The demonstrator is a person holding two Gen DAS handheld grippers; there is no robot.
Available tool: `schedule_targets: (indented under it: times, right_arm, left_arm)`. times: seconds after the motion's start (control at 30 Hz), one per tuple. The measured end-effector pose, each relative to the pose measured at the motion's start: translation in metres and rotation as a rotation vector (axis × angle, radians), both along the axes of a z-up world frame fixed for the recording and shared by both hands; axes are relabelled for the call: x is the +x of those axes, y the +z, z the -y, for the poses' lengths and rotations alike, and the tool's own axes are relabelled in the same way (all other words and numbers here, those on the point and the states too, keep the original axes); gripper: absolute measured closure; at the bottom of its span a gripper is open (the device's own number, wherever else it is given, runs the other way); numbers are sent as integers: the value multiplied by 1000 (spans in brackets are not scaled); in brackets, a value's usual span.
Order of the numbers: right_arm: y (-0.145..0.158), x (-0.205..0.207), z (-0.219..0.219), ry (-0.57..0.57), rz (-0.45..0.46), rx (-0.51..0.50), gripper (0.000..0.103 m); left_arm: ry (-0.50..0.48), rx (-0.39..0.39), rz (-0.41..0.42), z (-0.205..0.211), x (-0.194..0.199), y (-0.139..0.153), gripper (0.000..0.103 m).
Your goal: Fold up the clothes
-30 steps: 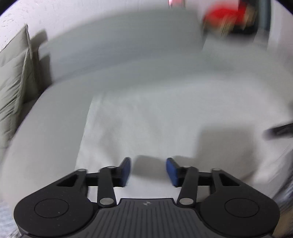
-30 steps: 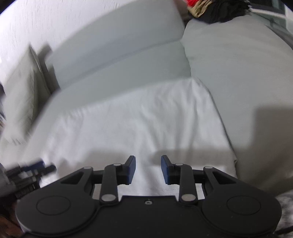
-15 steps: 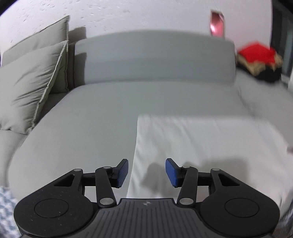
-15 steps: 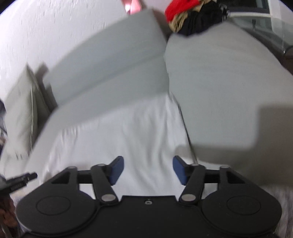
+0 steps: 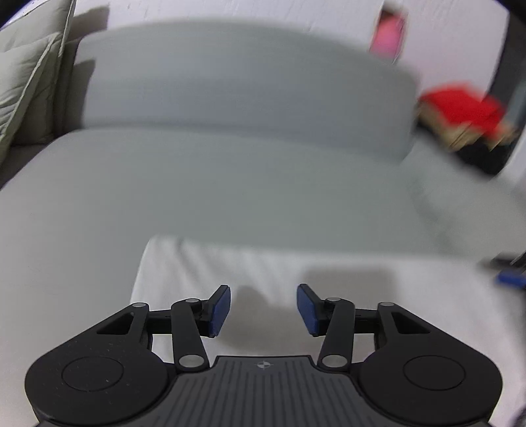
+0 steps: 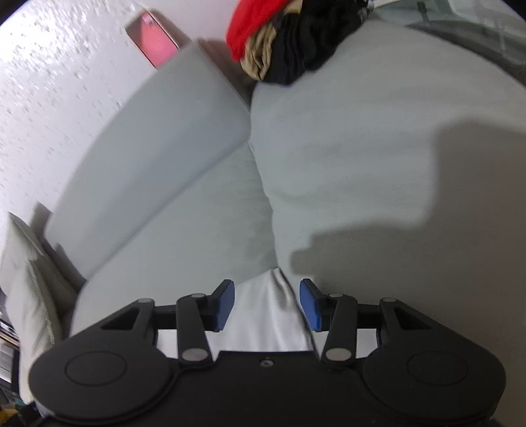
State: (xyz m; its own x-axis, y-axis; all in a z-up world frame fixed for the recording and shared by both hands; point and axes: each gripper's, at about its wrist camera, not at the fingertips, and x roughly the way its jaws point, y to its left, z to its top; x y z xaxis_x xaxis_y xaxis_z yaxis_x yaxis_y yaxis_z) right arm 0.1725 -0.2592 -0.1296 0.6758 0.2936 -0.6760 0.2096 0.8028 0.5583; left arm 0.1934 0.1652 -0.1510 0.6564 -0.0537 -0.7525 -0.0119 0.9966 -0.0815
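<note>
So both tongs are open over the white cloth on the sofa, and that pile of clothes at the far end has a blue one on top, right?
Not quite: the top piece of the pile is red, not blue, as the right wrist view shows. The rest holds: left tongs and right tongs are both open over the white cloth on the sofa.

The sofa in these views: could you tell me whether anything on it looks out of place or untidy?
Only the heap of clothes at the far end: red, tan and black garments are bunched together unfolded. The white garment lies flat on the sofa, and both the left gripper and right gripper are open and empty.
</note>
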Motion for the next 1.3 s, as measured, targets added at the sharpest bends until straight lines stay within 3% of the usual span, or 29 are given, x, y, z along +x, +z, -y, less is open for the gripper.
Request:
schedule_targets:
  times: [0.07, 0.13, 0.4, 0.47, 0.53, 0.63, 0.8, 1.0, 1.2, 1.3]
  right_arm:
    - [-9, 12, 1, -2, -28, 14, 63]
    - [-16, 22, 5, -11, -54, 43, 63]
    - [-41, 32, 22, -85, -148, 212, 71]
    - [-47, 34, 26, -104, -171, 255, 95]
    - [-52, 31, 32, -129, -184, 294, 103]
    - [-52, 29, 31, -123, -175, 306, 101]
    - [-53, 26, 29, -114, -159, 326, 88]
    - [-53, 32, 19, -79, -164, 265, 91]
    - [-58, 38, 12, -56, -164, 285, 91]
    - [-55, 41, 8, -53, -145, 256, 99]
  left_arm:
    - [4, 61, -55, 6, 7, -11, 58]
    - [0, 98, -62, 7, 8, -15, 47]
    - [11, 79, -60, 5, 3, -16, 45]
    - [11, 80, -57, 6, 3, -16, 45]
    - [12, 77, -57, 7, 2, -16, 45]
    - [12, 77, -57, 2, 5, -12, 45]
    - [9, 78, -56, -4, 3, -11, 45]
    - [8, 83, -57, -2, 5, -12, 44]
    - [6, 88, -56, -1, 6, -13, 44]
    - [5, 89, -56, -1, 6, -13, 44]
